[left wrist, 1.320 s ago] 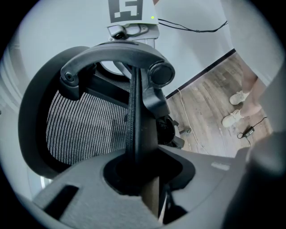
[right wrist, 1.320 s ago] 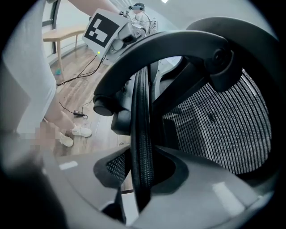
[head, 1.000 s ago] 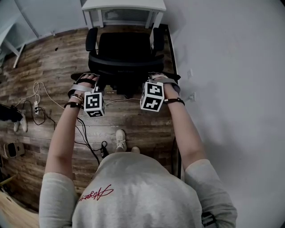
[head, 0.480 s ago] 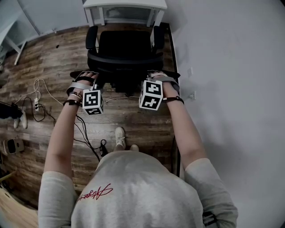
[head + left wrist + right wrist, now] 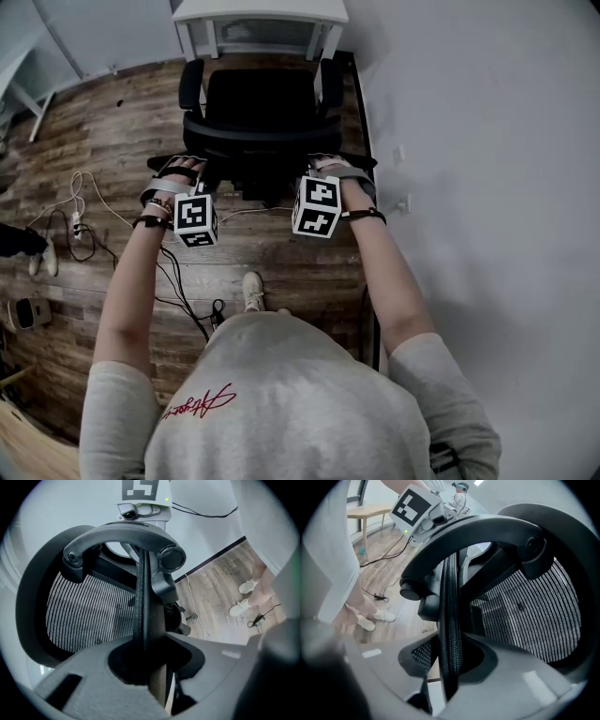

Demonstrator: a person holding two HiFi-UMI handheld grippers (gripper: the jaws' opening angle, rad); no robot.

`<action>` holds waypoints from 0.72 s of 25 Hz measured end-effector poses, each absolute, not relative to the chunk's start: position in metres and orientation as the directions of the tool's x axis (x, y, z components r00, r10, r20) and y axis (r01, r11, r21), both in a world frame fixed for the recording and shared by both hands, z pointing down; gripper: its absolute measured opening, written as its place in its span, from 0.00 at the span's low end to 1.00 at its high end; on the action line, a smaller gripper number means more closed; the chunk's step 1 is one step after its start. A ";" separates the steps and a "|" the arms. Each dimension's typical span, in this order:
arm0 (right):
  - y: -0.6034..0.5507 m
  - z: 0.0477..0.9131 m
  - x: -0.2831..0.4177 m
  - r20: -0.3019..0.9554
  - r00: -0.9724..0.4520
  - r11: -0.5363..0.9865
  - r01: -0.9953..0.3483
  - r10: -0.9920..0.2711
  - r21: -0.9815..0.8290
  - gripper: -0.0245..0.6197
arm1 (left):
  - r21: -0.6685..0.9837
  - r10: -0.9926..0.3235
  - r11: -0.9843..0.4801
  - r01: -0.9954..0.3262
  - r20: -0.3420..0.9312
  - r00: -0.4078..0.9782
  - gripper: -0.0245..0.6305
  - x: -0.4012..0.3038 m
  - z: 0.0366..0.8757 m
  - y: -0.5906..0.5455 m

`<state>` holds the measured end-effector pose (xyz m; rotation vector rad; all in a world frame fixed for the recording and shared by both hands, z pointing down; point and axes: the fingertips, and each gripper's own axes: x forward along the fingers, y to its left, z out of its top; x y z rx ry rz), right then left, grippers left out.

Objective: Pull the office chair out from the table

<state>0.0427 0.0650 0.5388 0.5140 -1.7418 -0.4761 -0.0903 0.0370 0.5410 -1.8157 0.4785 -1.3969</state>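
Office chair point(image 5: 262, 98) held by its backrest point(image 5: 262, 139)
Left gripper point(image 5: 149, 665) and right gripper point(image 5: 451, 665) each pinch its black rim point(image 5: 142, 602) (seat facing the white table point(image 5: 261, 11)).

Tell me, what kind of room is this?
Probably an office or workroom. A black mesh office chair stands in front of a white table, and loose cables trail across the wood-plank floor.
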 end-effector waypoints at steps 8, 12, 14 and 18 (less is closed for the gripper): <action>0.059 0.534 0.041 0.800 -0.201 0.824 -0.091 -0.566 0.560 0.20 | -0.703 -0.640 -0.696 0.149 0.701 0.314 0.17 -0.091 0.541 0.035; 0.059 0.535 0.041 0.790 -0.203 0.814 -0.082 -0.579 0.576 0.20 | -0.684 -0.623 -0.715 0.145 0.717 0.312 0.17 -0.090 0.541 0.036; 0.058 0.534 0.041 0.794 -0.204 0.818 -0.085 -0.573 0.569 0.20 | -0.675 -0.616 -0.724 0.141 0.725 0.308 0.18 -0.091 0.540 0.036; 0.059 0.533 0.041 0.801 -0.204 0.825 -0.090 -0.563 0.557 0.21 | -0.652 -0.596 -0.747 0.130 0.743 0.303 0.19 -0.090 0.539 0.036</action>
